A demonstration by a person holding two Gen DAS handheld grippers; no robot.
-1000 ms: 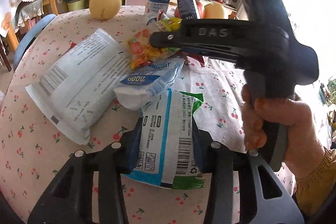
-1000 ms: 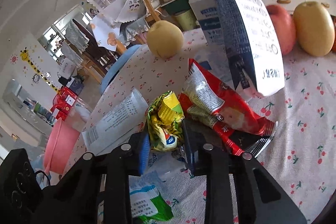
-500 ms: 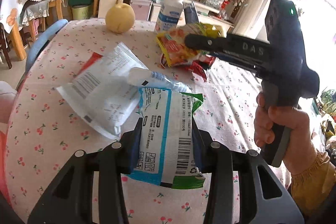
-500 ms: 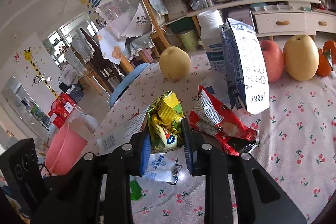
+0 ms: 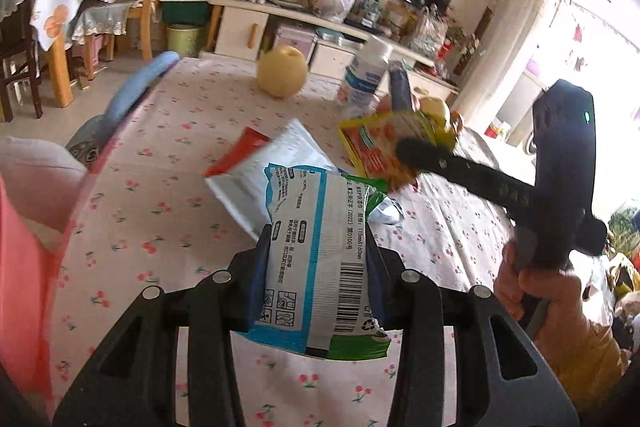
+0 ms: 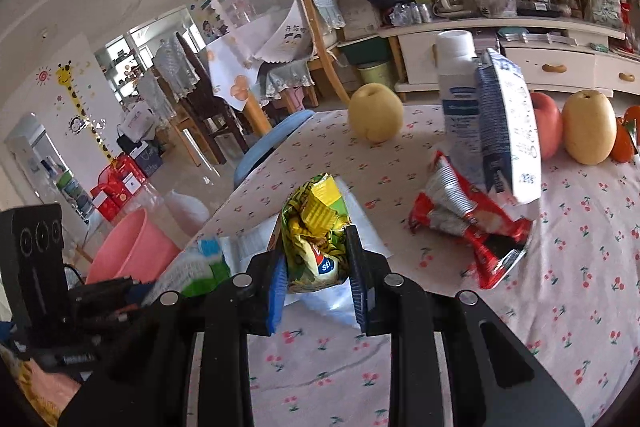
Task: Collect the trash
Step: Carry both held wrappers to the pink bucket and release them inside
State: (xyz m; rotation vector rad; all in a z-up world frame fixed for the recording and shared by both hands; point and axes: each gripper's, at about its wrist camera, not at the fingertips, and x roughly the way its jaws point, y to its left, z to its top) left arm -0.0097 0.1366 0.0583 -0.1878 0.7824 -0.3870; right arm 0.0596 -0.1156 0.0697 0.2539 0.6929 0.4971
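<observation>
We see two grippers, each carrying one piece of trash above a cherry-print table (image 5: 152,211). The left gripper (image 5: 320,275) has its jaws partly closed, pinching a white, blue and green packet (image 5: 320,259) with a barcode, held clear of the cloth. The right gripper (image 6: 316,267), gripped by a hand (image 5: 536,291), has narrower jaws clamped on a crumpled yellow-green wrapper (image 6: 316,227), also lifted off the table.

Two more pieces of trash lie on the cloth: a white pouch (image 5: 276,167) with a red edge showing beneath it, and a red foil wrapper (image 6: 468,227) just in front of a carton (image 6: 508,123). One white bottle (image 6: 458,91) stands touching the carton.

We count four pieces of fruit at the far edge: two yellow pears (image 6: 376,111) (image 6: 588,131), one red apple (image 6: 546,123) between carton and pear, and one orange fruit (image 6: 624,139) partly cut off. One pink bin (image 6: 128,251) sits below the table's left edge.
</observation>
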